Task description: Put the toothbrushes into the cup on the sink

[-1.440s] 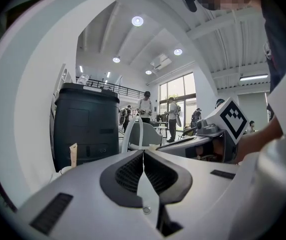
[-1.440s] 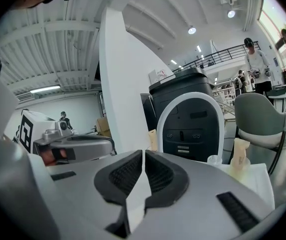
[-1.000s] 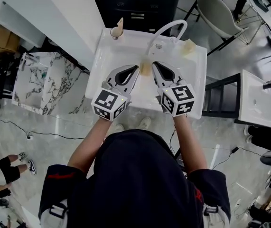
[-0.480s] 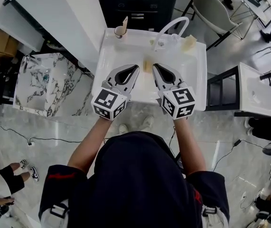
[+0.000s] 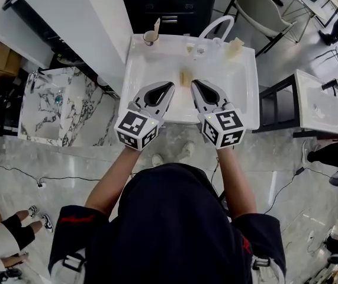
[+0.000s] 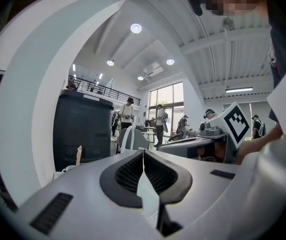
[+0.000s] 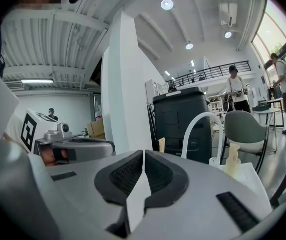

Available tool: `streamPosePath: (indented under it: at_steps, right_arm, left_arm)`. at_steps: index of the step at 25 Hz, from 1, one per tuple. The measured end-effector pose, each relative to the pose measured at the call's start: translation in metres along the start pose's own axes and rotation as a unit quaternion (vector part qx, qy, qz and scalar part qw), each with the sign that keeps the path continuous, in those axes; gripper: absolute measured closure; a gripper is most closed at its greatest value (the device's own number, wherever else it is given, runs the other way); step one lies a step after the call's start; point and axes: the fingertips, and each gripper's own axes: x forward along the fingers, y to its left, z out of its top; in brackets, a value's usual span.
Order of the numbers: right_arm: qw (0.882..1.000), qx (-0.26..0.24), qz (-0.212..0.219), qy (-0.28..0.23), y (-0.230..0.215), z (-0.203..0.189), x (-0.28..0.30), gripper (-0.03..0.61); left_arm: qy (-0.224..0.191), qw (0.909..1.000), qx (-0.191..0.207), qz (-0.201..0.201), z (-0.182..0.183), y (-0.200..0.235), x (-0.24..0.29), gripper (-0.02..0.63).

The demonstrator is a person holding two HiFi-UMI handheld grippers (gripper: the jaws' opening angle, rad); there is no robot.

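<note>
since a second back, left gripper (image 5: 170, 84) and right gripper (image 5: 193, 82), both grey two-jaw tools with marker cubes, have drawn back a little toward the near rim. the small beige block (image 5: 184, 77) that sat between their tips now lies just beyond them in the basin.

we note the small pale round cup (image 5: 149, 39) on the back left corner of the white rectangular ceramic sink (image 5: 134, 76). one tan flat-handled toothbrush (image 5: 156, 26) stands tilted in it. it also shows in the left gripper view (image 6: 78, 155) and the right gripper view (image 7: 161, 144).

left gripper: jaws pressed together tip to tip, nothing held, the hollow behind the tips empty. right gripper: the same, jaws together and empty. both hover side by side over the front half of the basin, well apart from the cup, pointing away from the person.

white arched faucet (image 5: 215, 27) at the back rim, middle. a second beige object (image 5: 235, 46) stands on the back right corner; we cannot tell what it is. black cabinet (image 5: 169, 5) behind the sink. grey shell chair (image 5: 264, 10) to the right. marbled white slab (image 5: 56, 105) to the left.
</note>
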Motion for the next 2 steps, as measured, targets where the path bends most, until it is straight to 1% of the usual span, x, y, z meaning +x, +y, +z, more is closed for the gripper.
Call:
streamPosePath:
  at_steps: [2]
  right_arm:
    - [1.0, 0.0, -0.002, 0.0, 0.0035, -0.001, -0.0029, 0.537]
  left_arm:
    - [0.002, 1.0, 0.001, -0.002, -0.0018, -0.0025, -0.0038, 0.595]
